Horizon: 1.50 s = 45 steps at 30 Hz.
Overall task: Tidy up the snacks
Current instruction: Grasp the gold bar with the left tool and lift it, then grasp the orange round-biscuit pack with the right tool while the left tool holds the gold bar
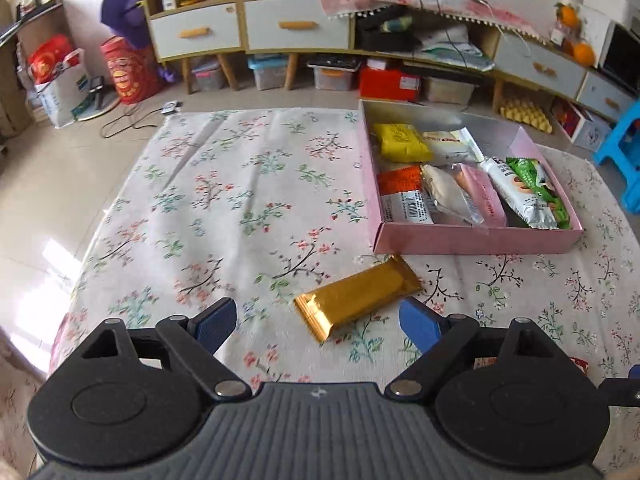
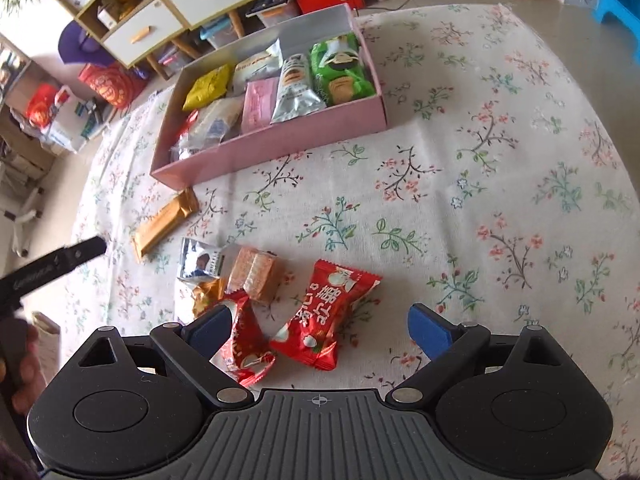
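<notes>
A gold wrapped bar point(image 1: 357, 295) lies on the floral cloth just in front of a pink box point(image 1: 472, 238). The box holds several snack packets. My left gripper point(image 1: 318, 322) is open and empty, with the bar's near end between its blue fingertips. In the right wrist view my right gripper point(image 2: 320, 330) is open and empty over a red packet point(image 2: 324, 316). A second red packet point(image 2: 248, 350), a brown caramel-coloured packet point(image 2: 256, 274) and a silver packet point(image 2: 198, 266) lie beside it. The gold bar point(image 2: 164, 224) and the pink box point(image 2: 276, 142) lie farther off.
The floral cloth point(image 1: 224, 208) covers a low table. Behind it stand cabinets with drawers point(image 1: 296, 24), storage bins and red bags point(image 1: 124, 70) on the floor. A blue stool point(image 1: 622, 148) stands at the right. The left gripper's finger point(image 2: 76, 254) shows at the left of the right wrist view.
</notes>
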{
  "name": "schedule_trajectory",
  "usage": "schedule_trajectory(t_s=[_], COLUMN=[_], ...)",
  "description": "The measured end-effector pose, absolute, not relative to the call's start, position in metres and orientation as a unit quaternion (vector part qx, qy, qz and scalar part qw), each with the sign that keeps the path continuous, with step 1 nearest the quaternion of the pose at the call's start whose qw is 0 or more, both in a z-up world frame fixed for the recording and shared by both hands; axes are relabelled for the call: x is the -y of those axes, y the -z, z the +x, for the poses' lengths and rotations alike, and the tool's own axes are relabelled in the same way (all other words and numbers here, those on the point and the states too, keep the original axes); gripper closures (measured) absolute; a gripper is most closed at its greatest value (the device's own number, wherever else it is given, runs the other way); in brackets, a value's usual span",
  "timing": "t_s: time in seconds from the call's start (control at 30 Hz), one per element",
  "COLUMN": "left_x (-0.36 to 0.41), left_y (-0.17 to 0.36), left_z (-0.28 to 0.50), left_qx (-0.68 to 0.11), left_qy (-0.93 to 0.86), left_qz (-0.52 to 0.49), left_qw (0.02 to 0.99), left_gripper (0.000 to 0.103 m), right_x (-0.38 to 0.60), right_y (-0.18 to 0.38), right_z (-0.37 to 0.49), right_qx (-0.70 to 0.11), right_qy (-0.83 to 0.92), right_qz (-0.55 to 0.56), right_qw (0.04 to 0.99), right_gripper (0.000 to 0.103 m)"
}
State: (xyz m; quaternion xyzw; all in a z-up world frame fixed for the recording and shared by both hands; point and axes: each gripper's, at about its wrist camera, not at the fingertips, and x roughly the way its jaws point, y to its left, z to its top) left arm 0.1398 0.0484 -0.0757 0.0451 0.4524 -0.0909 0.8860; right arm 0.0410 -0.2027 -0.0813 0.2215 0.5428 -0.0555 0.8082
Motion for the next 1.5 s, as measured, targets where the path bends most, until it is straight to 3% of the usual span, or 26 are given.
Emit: schedule_trajectory(t_s=[0.3,0.43,0.5,0.57,0.63,0.73,1.07,1.3,1.5], left_x=[-0.013,-0.009,-0.01,-0.015,-0.018,-0.023,-0.045,-0.067,-0.071], left_y=[0.126,0.135,0.133,0.13,0.127,0.124,0.102,0.05,0.028], left_z=[0.187,0.191,0.187,0.181,0.172,0.164,0.157,0.137,0.11], left_qx=[-0.486,-0.478,-0.479,-0.487,-0.488,-0.492,-0.509,-0.464,-0.408], left_qy=[0.173,0.185,0.197,0.211,0.217,0.217,0.164,0.11,0.069], left_qz=[0.165,0.188,0.181,0.159,0.163,0.168,0.087,-0.04,-0.054], left_qw=[0.841,0.838,0.836,0.833,0.83,0.826,0.841,0.878,0.909], left_gripper=[0.023,0.012,0.024,0.047,0.061,0.077,0.077,0.077,0.077], right_x=[0.197,0.202,0.205,0.206,0.207,0.208,0.199,0.173,0.121], right_y=[0.079,0.079,0.078,0.077,0.076,0.074,0.071,0.07,0.065], right_z=[0.047,0.046,0.045,0.045,0.045,0.044,0.045,0.05,0.05], right_qx=[-0.54,-0.537,-0.533,-0.529,-0.526,-0.521,-0.518,-0.524,-0.508], right_qy=[0.058,0.071,0.071,0.073,0.074,0.071,0.058,0.006,-0.093], right_qz=[0.222,0.232,0.243,0.244,0.246,0.253,0.245,0.191,0.09], right_qw=[0.81,0.808,0.807,0.809,0.811,0.812,0.817,0.83,0.852], right_gripper=[0.007,0.007,0.007,0.007,0.007,0.007,0.007,0.007,0.016])
